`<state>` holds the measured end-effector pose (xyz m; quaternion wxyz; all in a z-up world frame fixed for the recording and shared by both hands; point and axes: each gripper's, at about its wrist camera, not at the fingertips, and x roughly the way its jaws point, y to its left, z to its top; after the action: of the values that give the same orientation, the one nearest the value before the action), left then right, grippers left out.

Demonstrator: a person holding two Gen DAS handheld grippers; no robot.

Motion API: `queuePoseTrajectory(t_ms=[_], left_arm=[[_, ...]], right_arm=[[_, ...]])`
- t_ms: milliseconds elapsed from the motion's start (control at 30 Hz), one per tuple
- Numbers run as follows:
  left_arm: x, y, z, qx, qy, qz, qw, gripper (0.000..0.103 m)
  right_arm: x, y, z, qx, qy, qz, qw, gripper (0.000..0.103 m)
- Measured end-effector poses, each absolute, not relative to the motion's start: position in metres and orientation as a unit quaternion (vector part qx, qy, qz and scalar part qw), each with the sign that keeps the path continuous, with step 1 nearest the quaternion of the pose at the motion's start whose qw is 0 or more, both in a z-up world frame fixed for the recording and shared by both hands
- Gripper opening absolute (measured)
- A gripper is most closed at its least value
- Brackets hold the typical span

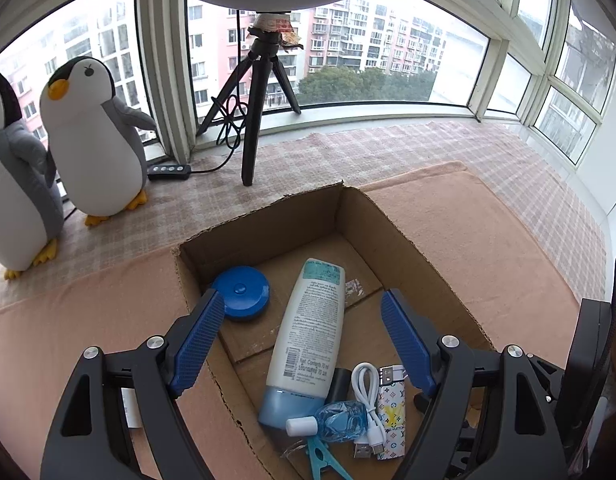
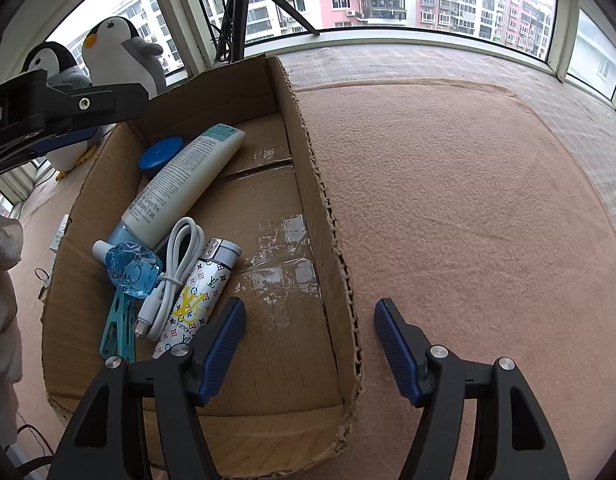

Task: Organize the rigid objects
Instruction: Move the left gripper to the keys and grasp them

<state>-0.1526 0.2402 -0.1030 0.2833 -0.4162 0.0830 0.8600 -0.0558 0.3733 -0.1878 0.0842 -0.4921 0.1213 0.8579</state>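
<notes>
An open cardboard box (image 1: 364,216) (image 2: 328,216) sits on a pink cloth. In it lie a white lotion tube (image 1: 308,332) (image 2: 183,184), a blue round case (image 1: 241,292) (image 2: 159,156), a small blue bottle (image 1: 336,420) (image 2: 131,268), a white cable (image 1: 366,400) (image 2: 175,272), a patterned lighter (image 1: 392,416) (image 2: 195,296) and a teal clip (image 1: 320,460) (image 2: 117,328). My left gripper (image 1: 303,300) is open and empty above the box. My right gripper (image 2: 310,308) is open and empty, straddling the box's right wall.
Two plush penguins (image 1: 95,140) (image 2: 115,52) stand at the left by the window. A ring-light tripod (image 1: 259,96) with its cable and remote stands behind the box. The pink cloth (image 2: 468,200) spreads to the right of the box.
</notes>
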Motion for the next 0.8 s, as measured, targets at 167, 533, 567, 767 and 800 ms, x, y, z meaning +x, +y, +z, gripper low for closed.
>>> queuePoseTrajectory(t_ms=[167,533,567,767,800], left_arm=[[-0.150,0.238,-0.099,-0.409,0.082,0.864,0.281,0.081],[-0.124,0.184,-0.086,-0.386,0.078,0.880,0.265,0.081],[-0.123,0.176,-0.087,-0.387,0.076,0.881,0.261,0.081],[-0.114,0.117,-0.099,-0.400,0.070,0.883,0.235,0.081],[-0.113,0.106,-0.102,-0.402,0.073,0.884,0.228,0.081]], right_arm=[[-0.056,0.374,-0.188,-0.492,0.122,0.858,0.084,0.063],[-0.050,0.376,-0.187,-0.494,0.119,0.857,0.086,0.063],[-0.050,0.376,-0.188,-0.493,0.119,0.857,0.086,0.063],[-0.047,0.378,-0.187,-0.494,0.119,0.857,0.084,0.063],[-0.047,0.379,-0.187,-0.494,0.119,0.857,0.083,0.063]])
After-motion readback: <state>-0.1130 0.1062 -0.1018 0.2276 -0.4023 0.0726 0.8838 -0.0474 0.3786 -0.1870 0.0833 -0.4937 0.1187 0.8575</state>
